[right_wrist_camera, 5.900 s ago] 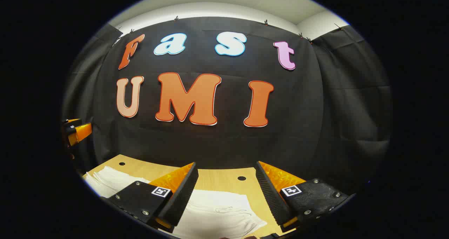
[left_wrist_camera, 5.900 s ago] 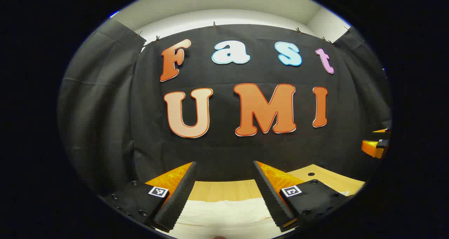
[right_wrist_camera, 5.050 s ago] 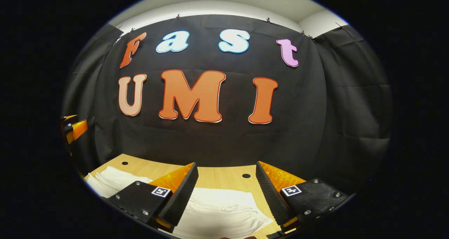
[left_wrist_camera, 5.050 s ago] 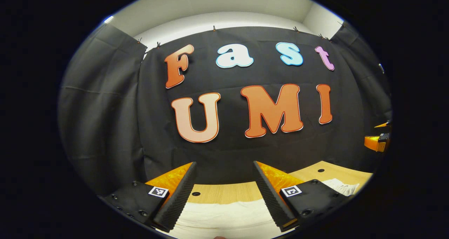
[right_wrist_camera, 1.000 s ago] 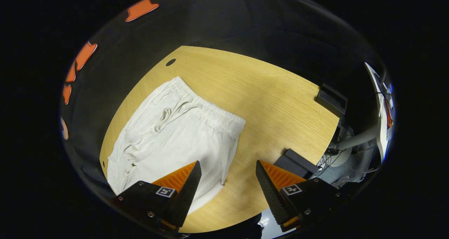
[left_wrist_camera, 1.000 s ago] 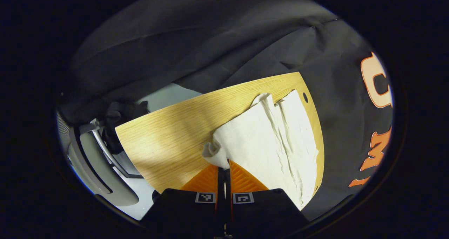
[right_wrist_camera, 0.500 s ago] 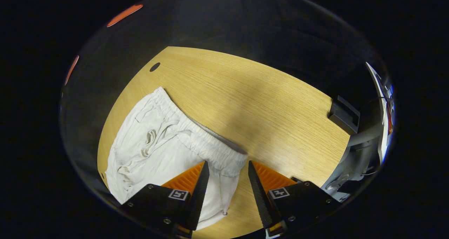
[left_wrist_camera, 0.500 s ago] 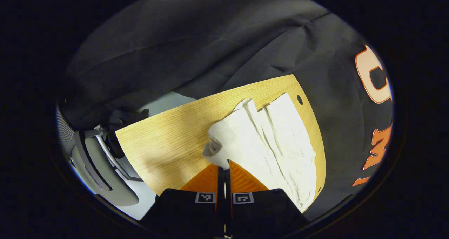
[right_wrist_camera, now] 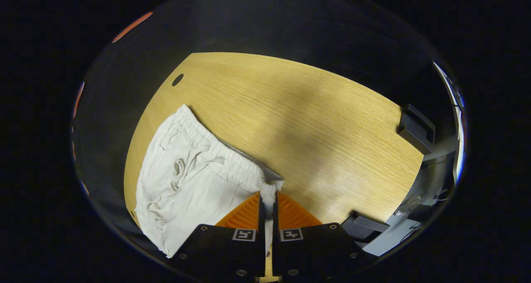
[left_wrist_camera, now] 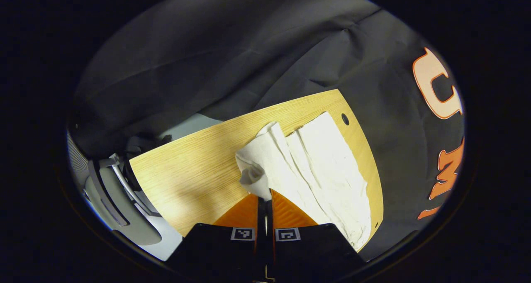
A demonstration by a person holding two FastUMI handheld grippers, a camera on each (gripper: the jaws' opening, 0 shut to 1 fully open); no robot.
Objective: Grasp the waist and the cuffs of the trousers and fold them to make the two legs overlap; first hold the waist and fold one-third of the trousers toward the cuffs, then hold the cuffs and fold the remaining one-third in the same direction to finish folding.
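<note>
In the left gripper view, the left claw (left_wrist_camera: 265, 200) is clamped on a cuff (left_wrist_camera: 252, 176) of the white trousers (left_wrist_camera: 319, 167), whose legs are seen stretching away from it to the upper right across the wooden bench (left_wrist_camera: 195, 175). In the right gripper view, the right claw (right_wrist_camera: 269, 202) is clenched on the near corner of the gathered waist (right_wrist_camera: 232, 167), with the rest of the trousers spread to its left. The long axis is thus held at both ends, so the near leg can probably be carried over the far one.

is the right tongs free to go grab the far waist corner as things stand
Probably not: the right tongs are shut on the near waist corner of the trousers; they would have to let go first.
</note>
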